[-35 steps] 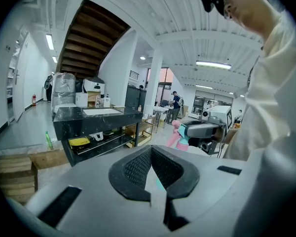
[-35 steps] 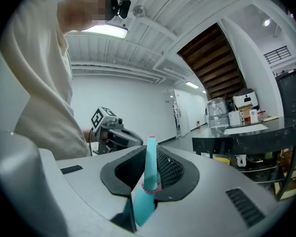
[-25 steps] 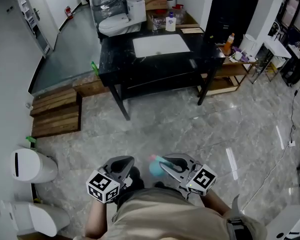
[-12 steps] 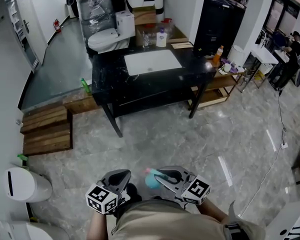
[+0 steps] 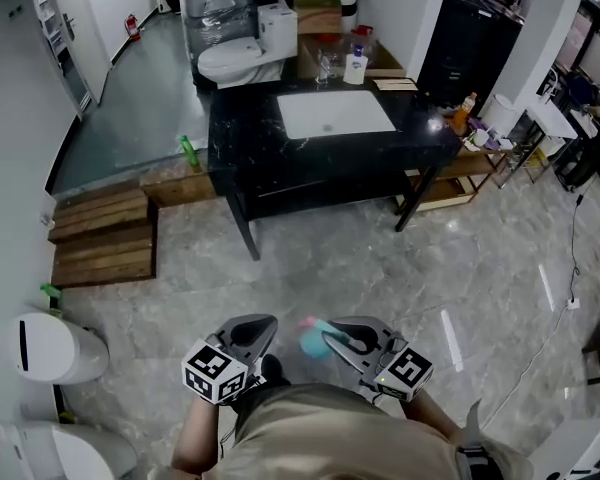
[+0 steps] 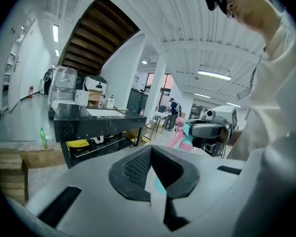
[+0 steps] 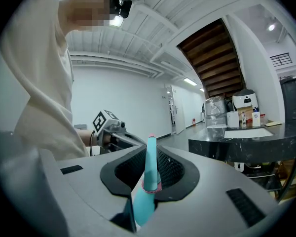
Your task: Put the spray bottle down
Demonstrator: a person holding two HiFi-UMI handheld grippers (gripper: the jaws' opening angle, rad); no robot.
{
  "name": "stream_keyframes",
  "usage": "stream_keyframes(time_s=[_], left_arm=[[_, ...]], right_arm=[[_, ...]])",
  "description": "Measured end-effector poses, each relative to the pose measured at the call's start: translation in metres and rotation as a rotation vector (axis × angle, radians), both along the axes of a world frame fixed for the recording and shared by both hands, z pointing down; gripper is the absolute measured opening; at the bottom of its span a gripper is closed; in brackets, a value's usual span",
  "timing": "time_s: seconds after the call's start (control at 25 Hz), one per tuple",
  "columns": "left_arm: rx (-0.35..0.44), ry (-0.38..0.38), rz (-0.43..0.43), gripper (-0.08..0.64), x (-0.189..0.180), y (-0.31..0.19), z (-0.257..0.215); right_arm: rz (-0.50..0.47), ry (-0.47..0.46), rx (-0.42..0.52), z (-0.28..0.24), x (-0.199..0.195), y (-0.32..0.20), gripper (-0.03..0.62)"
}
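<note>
A teal spray bottle with a pink trigger part is clamped in my right gripper, held close to the person's waist above the grey tiled floor. In the right gripper view the bottle stands between the jaws with its narrow end pointing up and forward. My left gripper hangs beside it at the left with its jaws together and nothing in them. From the left gripper view, the bottle and the right gripper show off to the right.
A black table with a white sink stands ahead across the floor, with a soap bottle at its back edge. A toilet sits behind it. Wooden pallets and a white bin are at the left.
Both grippers stay low near the person's waist with the bottle still held. The head view has shifted a little, so the table sits slightly further right in the picture.
</note>
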State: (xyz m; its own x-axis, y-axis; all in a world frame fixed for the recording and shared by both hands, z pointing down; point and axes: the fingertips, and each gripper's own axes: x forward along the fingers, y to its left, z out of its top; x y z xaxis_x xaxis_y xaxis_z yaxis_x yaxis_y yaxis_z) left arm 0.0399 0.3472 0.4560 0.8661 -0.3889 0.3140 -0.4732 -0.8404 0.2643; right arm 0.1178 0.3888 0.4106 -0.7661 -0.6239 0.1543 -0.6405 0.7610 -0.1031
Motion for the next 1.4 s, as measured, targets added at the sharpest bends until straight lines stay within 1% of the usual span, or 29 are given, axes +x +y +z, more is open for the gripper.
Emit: stream_keyframes(time_s=[0.2,0.4,0.72,0.96,1.12,1.28,1.4], left_arm=[[0.003,0.011,0.003,0.011,-0.010,-0.019,0.002],[0.009,0.026,-0.001,0.011,-0.022,-0.033,0.000],[0.020,0.051,-0.006,0.011,-0.044,-0.050,-0.002],[0.008,0.076,-0.034,0.011,-0.071,-0.062,0.000],[0.027,0.083,-0.050,0.011,-0.090,-0.071,-0.002],[0.049,0.101,-0.082,0.011,-0.110,-0.085,-0.005],[0.041,0.127,-0.108,0.011,-0.126,-0.089,-0.008]], right_arm=[[0.013,0.022,0.001,0.001,-0.009,-0.018,0.072],[0.003,0.054,0.012,0.002,-0.021,-0.030,0.072],[0.013,0.062,0.030,-0.005,-0.044,-0.047,0.072],[-0.021,0.128,0.071,-0.004,-0.075,-0.060,0.072],[-0.044,0.109,0.061,-0.003,-0.094,-0.069,0.072],[-0.055,0.096,0.080,-0.011,-0.114,-0.082,0.072],[-0.070,0.095,0.074,-0.015,-0.126,-0.089,0.072]])
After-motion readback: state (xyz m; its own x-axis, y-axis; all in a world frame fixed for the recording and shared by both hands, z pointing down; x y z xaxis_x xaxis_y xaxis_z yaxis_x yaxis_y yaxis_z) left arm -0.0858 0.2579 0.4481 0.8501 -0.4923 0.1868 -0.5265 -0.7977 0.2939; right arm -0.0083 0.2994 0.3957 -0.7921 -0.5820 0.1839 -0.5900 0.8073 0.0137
